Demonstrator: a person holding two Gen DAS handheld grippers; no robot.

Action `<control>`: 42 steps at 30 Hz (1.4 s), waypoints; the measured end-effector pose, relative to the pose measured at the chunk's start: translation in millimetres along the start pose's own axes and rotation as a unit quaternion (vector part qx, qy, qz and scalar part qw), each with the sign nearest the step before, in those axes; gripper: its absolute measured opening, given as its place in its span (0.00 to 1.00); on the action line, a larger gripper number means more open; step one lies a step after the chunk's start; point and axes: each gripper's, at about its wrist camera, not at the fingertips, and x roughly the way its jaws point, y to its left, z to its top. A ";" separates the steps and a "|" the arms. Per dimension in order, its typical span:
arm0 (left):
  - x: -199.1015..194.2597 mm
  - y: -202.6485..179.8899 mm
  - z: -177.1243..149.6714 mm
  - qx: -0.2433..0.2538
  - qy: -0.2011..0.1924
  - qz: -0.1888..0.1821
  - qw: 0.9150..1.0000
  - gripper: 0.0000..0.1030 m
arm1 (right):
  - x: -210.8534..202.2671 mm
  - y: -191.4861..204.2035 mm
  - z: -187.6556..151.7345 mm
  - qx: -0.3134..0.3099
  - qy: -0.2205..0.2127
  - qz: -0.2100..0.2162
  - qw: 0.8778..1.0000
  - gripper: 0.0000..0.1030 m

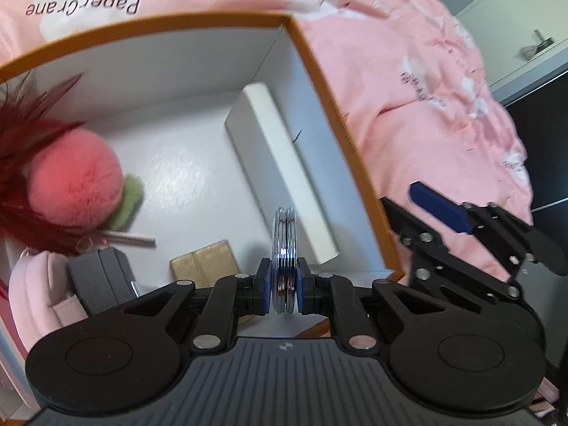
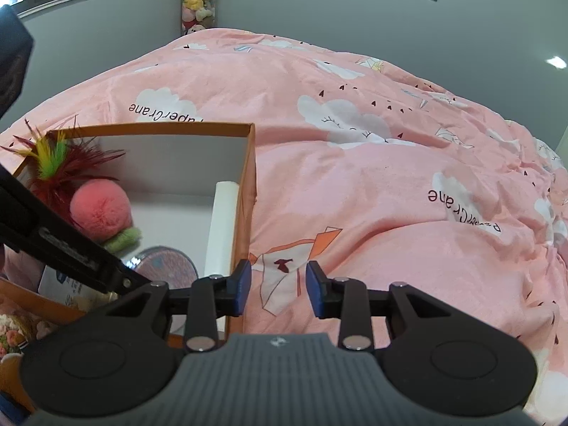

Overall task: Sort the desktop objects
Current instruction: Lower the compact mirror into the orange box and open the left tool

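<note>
My left gripper [image 1: 283,285] is shut on a round silver compact mirror [image 1: 283,255], held edge-on above the inside of an orange-rimmed white box [image 1: 319,74]. The mirror's disc face also shows in the right wrist view [image 2: 161,262], with the left gripper's arm [image 2: 64,245] crossing the box. In the box lie a pink plush ball with a green leaf [image 1: 76,181], dark red feathers [image 1: 21,120], a long white box [image 1: 280,174], a tan packet [image 1: 204,261] and a grey case [image 1: 96,277]. My right gripper [image 2: 278,289] is open and empty, just right of the box wall [image 2: 245,213]; it also shows in the left wrist view [image 1: 440,209].
The box sits on a pink quilt [image 2: 390,195] with cloud prints. A pink padded item [image 1: 32,291] lies at the box's left side. A grey wall, a window and a column of plush toys [image 2: 197,0] stand behind the bed.
</note>
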 end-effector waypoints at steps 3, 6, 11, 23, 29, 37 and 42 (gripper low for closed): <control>5.3 -0.6 -0.7 -0.006 0.008 0.014 1.000 0.15 | 0.1 -1.7 -1.9 0.005 0.000 -0.002 1.000 0.35; 8.9 1.6 -0.6 -0.014 0.012 0.015 1.000 0.15 | -0.8 -3.4 -2.4 0.008 -0.001 -0.004 1.000 0.35; 10.7 7.9 0.2 -0.030 0.015 0.009 0.999 0.16 | -3.3 -3.8 -3.7 0.006 -0.003 -0.005 1.000 0.35; 0.9 8.5 -0.4 -0.024 0.000 0.002 1.000 0.20 | -12.3 -0.1 -4.3 0.000 -0.018 -0.013 1.000 0.43; -6.0 5.8 -1.2 -0.021 -0.013 0.002 1.000 0.20 | -16.0 1.0 -5.0 -0.001 -0.024 -0.018 1.000 0.48; -41.5 7.5 -12.4 0.002 -0.076 0.021 0.997 0.20 | -25.7 5.8 -4.1 -0.001 -0.041 -0.007 0.999 0.61; -67.6 4.5 -30.0 0.026 -0.132 0.042 0.990 0.20 | -34.7 18.2 -4.7 -0.013 -0.050 0.001 0.999 0.63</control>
